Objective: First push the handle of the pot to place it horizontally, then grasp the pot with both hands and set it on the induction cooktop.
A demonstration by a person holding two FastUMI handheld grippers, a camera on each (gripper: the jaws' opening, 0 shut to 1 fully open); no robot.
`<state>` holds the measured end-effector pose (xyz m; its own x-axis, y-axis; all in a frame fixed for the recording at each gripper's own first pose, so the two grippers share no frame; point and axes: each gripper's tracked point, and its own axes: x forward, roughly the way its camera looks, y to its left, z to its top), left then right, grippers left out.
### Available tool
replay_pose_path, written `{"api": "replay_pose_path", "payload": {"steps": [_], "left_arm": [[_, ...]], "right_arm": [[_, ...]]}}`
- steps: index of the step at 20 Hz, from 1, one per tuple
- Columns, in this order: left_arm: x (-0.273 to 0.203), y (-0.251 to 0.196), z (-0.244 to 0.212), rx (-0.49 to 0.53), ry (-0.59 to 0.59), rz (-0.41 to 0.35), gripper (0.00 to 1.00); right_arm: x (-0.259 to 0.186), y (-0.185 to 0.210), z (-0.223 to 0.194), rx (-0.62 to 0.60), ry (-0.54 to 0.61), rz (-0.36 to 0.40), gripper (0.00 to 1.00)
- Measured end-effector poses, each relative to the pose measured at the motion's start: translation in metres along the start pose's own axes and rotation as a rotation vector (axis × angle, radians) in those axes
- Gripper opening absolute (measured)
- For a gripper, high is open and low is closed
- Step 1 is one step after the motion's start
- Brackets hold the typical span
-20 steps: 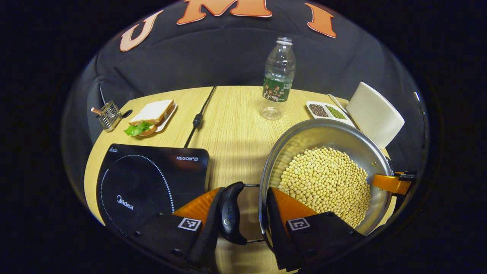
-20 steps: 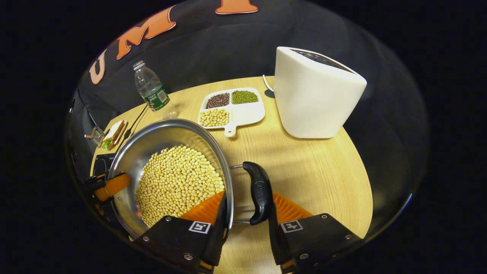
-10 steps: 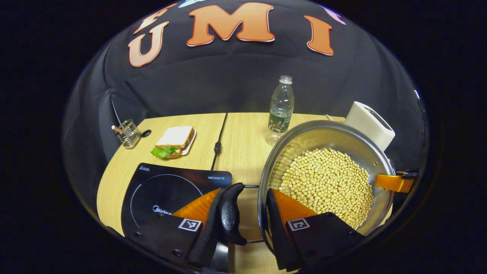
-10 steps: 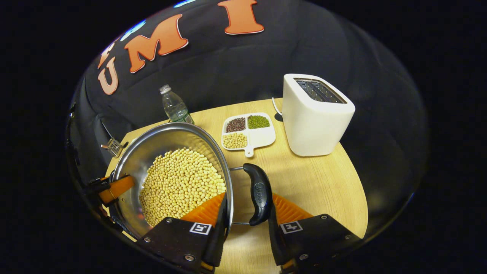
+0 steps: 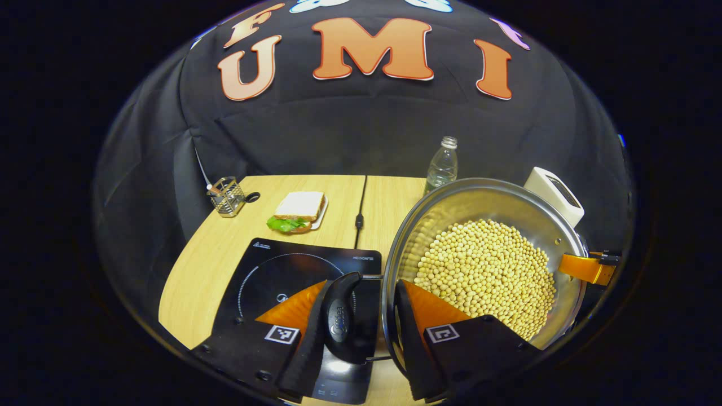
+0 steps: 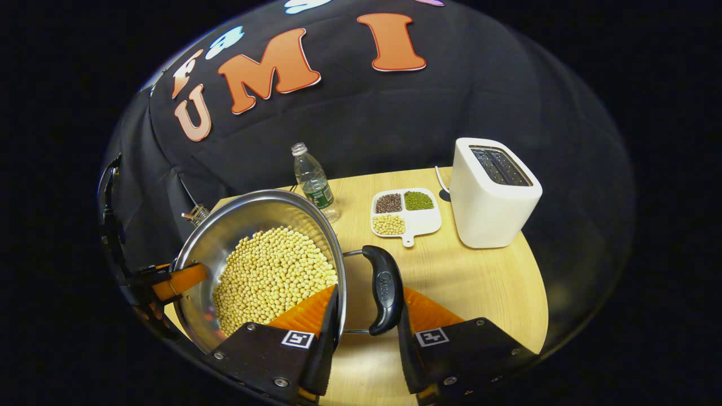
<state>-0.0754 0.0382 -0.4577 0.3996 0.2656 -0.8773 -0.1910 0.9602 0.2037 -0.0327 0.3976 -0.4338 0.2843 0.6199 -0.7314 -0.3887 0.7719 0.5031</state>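
Note:
A steel pot (image 5: 451,206) full of yellow soybeans (image 5: 485,270) hangs above the wooden table (image 5: 208,265), held from both sides. My left gripper (image 5: 361,296) is shut on the pot, one finger outside its black side handle (image 5: 340,318) and the other inside the pot wall. My right gripper (image 6: 366,301) is shut on the pot's opposite black handle (image 6: 384,290) and rim (image 6: 248,217) in the same way. The black induction cooktop (image 5: 282,270) lies below the left handle. Each view also shows the other gripper's finger across the pot, the right one's finger (image 5: 586,268) and the left one's finger (image 6: 175,279).
A clear bottle (image 6: 313,180) stands behind the pot. A white toaster (image 6: 493,194) and a divided dish of beans (image 6: 406,211) sit at the right. A sandwich on a plate (image 5: 296,211), a wire holder (image 5: 228,196) and a power cord (image 5: 359,217) lie beyond the cooktop.
Both grippers have raised the pot and carried it left. The table has dropped away in both views, and the cooktop has slid under the left handle.

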Motion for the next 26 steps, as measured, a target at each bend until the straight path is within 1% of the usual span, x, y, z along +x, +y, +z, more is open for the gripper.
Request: {"api": "replay_pose_path", "payload": {"steps": [2, 3, 4, 6, 7, 8, 12, 15, 17, 18, 19, 20, 24, 25, 26], "left_arm": [[-0.008, 0.014, 0.004, -0.005, -0.009, -0.007, 0.65], [-0.008, 0.021, 0.008, -0.01, -0.01, -0.017, 0.67], [-0.007, 0.03, 0.007, -0.011, -0.008, -0.027, 0.65], [-0.004, 0.05, 0.015, -0.002, -0.014, -0.047, 0.65], [-0.004, 0.061, 0.02, 0.0, -0.019, -0.056, 0.67], [-0.005, 0.074, 0.024, 0.002, -0.022, -0.062, 0.65], [-0.006, 0.112, 0.037, -0.007, -0.025, -0.1, 0.67], [0.002, 0.135, 0.041, 0.006, -0.029, -0.122, 0.65], [-0.002, 0.141, 0.051, 0.02, -0.034, -0.126, 0.67], [-0.007, 0.147, 0.057, 0.022, -0.036, -0.126, 0.65], [-0.01, 0.15, 0.06, 0.024, -0.039, -0.124, 0.67], [-0.018, 0.156, 0.063, 0.024, -0.044, -0.122, 0.66], [-0.015, 0.153, 0.057, 0.027, -0.039, -0.115, 0.66], [-0.015, 0.153, 0.059, 0.027, -0.038, -0.11, 0.67], [-0.017, 0.154, 0.059, 0.029, -0.037, -0.104, 0.66]], "right_arm": [[-0.004, 0.018, 0.003, -0.014, -0.015, -0.004, 0.51], [-0.007, 0.027, 0.007, -0.017, -0.024, -0.009, 0.51], [-0.01, 0.038, 0.008, -0.018, -0.031, -0.017, 0.51], [-0.018, 0.059, 0.01, -0.022, -0.047, -0.034, 0.51], [-0.019, 0.07, 0.01, -0.022, -0.054, -0.042, 0.51], [-0.017, 0.082, 0.009, -0.018, -0.055, -0.051, 0.51], [-0.012, 0.141, 0.017, -0.019, -0.068, -0.084, 0.51], [-0.021, 0.169, 0.015, -0.016, -0.084, -0.109, 0.51], [-0.018, 0.188, 0.015, -0.001, -0.088, -0.119, 0.51], [-0.015, 0.195, 0.014, 0.007, -0.089, -0.121, 0.51], [-0.011, 0.201, 0.013, 0.015, -0.087, -0.123, 0.51], [-0.009, 0.207, 0.01, 0.02, -0.084, -0.123, 0.51], [0.0, 0.226, 0.009, 0.022, -0.08, -0.117, 0.51], [0.005, 0.229, 0.007, 0.026, -0.076, -0.113, 0.51], [0.009, 0.232, 0.005, 0.028, -0.073, -0.11, 0.47]]}}
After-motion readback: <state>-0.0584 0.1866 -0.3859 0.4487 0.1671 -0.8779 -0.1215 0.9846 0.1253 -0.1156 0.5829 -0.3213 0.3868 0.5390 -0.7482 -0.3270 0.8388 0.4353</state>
